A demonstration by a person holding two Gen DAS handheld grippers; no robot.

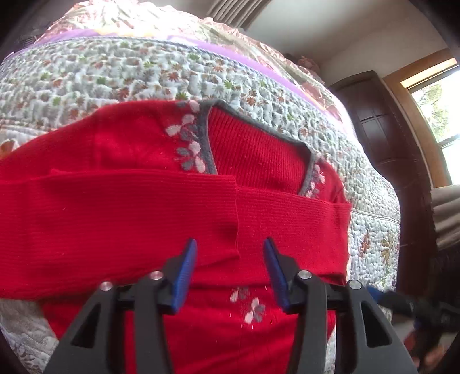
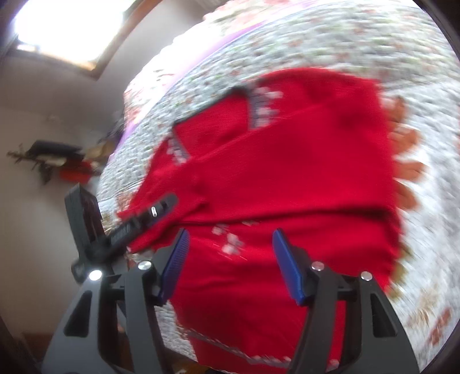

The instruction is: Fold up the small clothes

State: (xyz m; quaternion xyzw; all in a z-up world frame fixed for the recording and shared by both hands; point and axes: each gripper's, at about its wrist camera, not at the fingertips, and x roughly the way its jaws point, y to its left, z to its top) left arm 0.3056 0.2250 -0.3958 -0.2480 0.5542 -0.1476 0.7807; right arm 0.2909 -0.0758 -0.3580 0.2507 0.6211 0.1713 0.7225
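Note:
A small red knit sweater with a grey V-neck trim and pale flower motifs lies flat on a quilted floral bedspread. Both sleeves are folded across its chest, meeting near the middle. My left gripper hovers open over the lower chest, with nothing between its blue pads. The right wrist view is motion-blurred. There the sweater fills the centre and my right gripper stands open above its lower half. The left gripper shows at the sweater's left edge. The right gripper appears blurred at the lower right.
A dark wooden cabinet and a bright window stand beyond the bed's right side. In the right wrist view a window and a wall shelf with clutter lie past the bed's edge. Quilt surrounds the sweater on all sides.

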